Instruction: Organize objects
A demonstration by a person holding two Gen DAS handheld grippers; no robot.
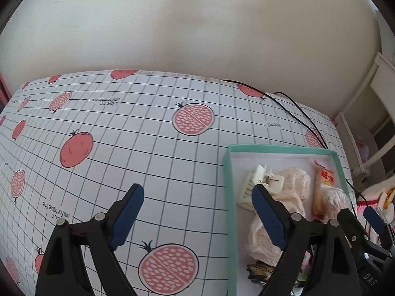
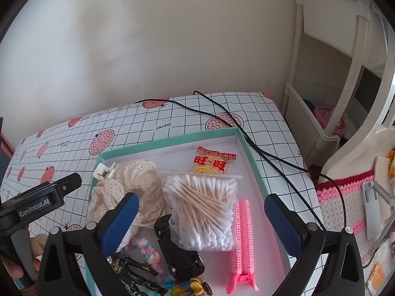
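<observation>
- My left gripper [image 1: 197,212] is spread wide with nothing between its blue pads; one finger hangs over the checked tablecloth [image 1: 123,128], the other over the left part of the green box [image 1: 228,197].
- My right gripper [image 2: 200,219] is also wide open and empty, held above the box [image 2: 172,139] with the bag of cotton swabs [image 2: 202,209] showing in the gap between its fingers.
- From the right wrist view I see the box sitting on the table near the right edge, and it holds everything: a cream lace scrunchie [image 2: 145,192] at the left, a white hair clip [image 2: 105,170] touching it in the back left corner, a yellow snack packet [image 2: 212,162] at the back, pink hair rollers [image 2: 243,234] just right of the swabs, a black toy car [image 2: 177,249] and a pastel bracelet [image 2: 148,249] toward the front.
- A black cable [image 2: 271,157] runs across the table past the box's right wall.
- The front of the box is cut off by the frame edge, so the small yellow-and-black toys there are hard to make out.
- In the left wrist view my own finger hides part of the scrunchie [image 1: 291,190] and clip [image 1: 259,182].
- A hand [image 2: 14,266] shows at the lower left, mostly out of frame.
</observation>
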